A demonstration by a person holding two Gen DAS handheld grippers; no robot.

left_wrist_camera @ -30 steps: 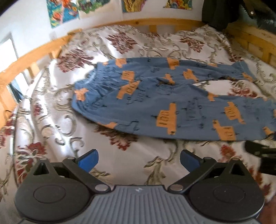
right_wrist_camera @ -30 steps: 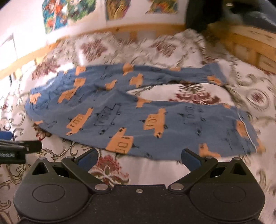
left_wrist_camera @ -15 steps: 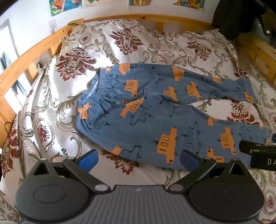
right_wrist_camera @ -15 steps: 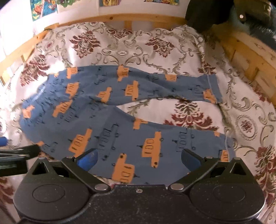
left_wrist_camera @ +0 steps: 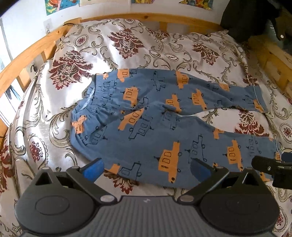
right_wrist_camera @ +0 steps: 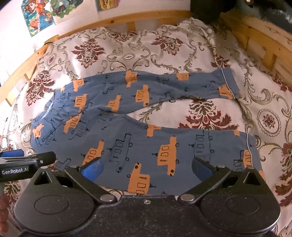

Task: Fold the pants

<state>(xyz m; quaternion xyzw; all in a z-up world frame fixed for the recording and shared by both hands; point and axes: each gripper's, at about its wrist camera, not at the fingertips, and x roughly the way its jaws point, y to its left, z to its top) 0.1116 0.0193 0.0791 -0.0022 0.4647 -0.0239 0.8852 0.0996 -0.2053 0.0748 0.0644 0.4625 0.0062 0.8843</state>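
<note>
Lying flat on the flowery bed cover (left_wrist_camera: 127, 45), the blue cotton pants with orange trucks (left_wrist_camera: 164, 127) are not folded yet, and the left claw (left_wrist_camera: 147, 166) and right claw (right_wrist_camera: 147, 166) hang wide apart, probably ready to grab the near leg.

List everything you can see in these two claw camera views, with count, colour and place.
Blue cotton pants with orange vehicle print: one, blue and orange, spread flat on the bed, waistband left, legs splayed right.
Satin floral bedspread: one, white with maroon and olive scrolls, covering the bed.
Wooden bed frame: one, light pine, around the mattress.
Paper pictures: several, multicoloured, on the white wall.
Dark garment: one, black, hanging at the far right corner.
Left claw: one, black with blue pads, open above the near pant edge.
Right claw: one, same colours, open over the near leg.
</note>
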